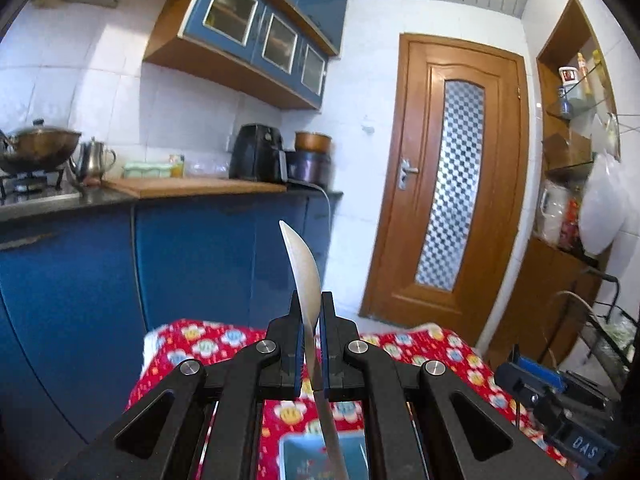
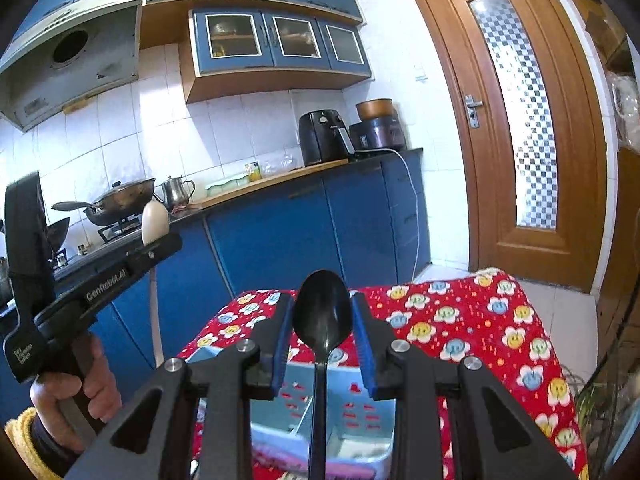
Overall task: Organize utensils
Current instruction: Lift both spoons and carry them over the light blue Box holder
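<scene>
My left gripper [image 1: 311, 312] is shut on a silver spoon [image 1: 304, 268], held edge-on with its bowl pointing up and its handle running down between the blue pads. It also shows in the right wrist view [image 2: 154, 222] at the left, held by a hand. My right gripper [image 2: 322, 320] has its jaws apart on either side of a black spoon [image 2: 322, 316], whose bowl stands up between the pads; whether the pads touch it is unclear. A light blue basket [image 2: 352, 404] sits below on the red flowered cloth [image 2: 472, 320], and it also shows in the left wrist view [image 1: 296, 452].
Blue kitchen cabinets [image 2: 280, 232] with a counter stand beyond the table, holding an air fryer [image 2: 322, 136], a kettle [image 2: 176, 190] and a wok [image 2: 120, 200]. A wooden door [image 2: 516, 120] is at the right. A wire rack [image 1: 600, 328] stands right of the table.
</scene>
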